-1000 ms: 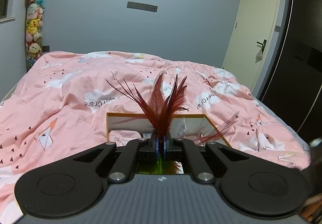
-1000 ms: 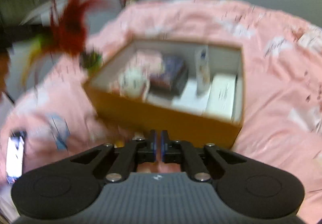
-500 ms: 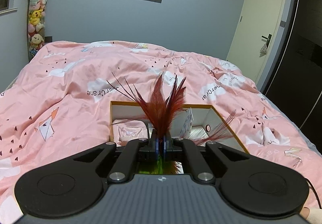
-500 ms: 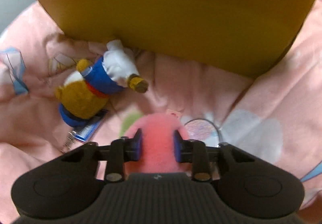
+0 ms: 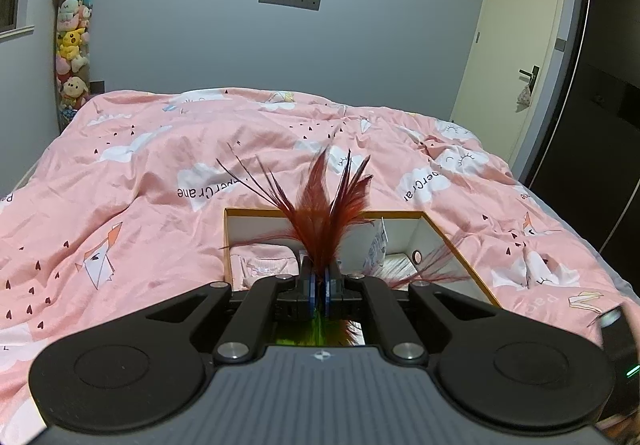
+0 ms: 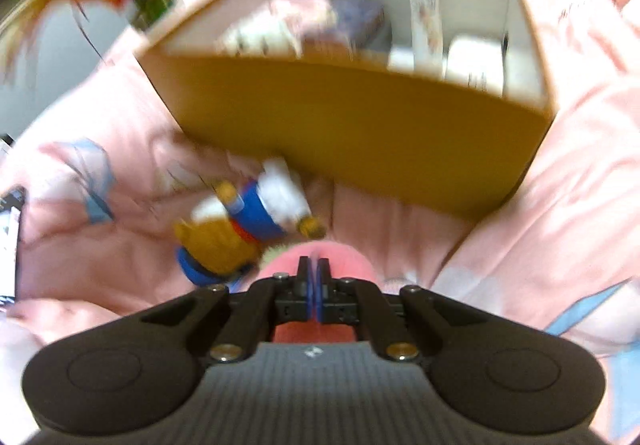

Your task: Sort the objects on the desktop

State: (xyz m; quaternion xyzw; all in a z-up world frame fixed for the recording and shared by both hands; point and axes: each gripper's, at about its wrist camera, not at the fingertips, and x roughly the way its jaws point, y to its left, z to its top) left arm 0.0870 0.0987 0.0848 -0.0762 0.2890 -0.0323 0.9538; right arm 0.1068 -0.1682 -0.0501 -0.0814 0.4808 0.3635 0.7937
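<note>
Right gripper (image 6: 313,271) just closed (pink plush (image 6: 320,254) beneath), blurred

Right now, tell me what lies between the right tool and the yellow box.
Right wrist view: only bare pink bedcover separates the right tool, shut on a pink soft thing, from the yellow box; a plush toy lies leftward.

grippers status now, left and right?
Left gripper: shut on the red feather toy.
Right gripper: jaws just closed; shut on the pink soft thing.
</note>
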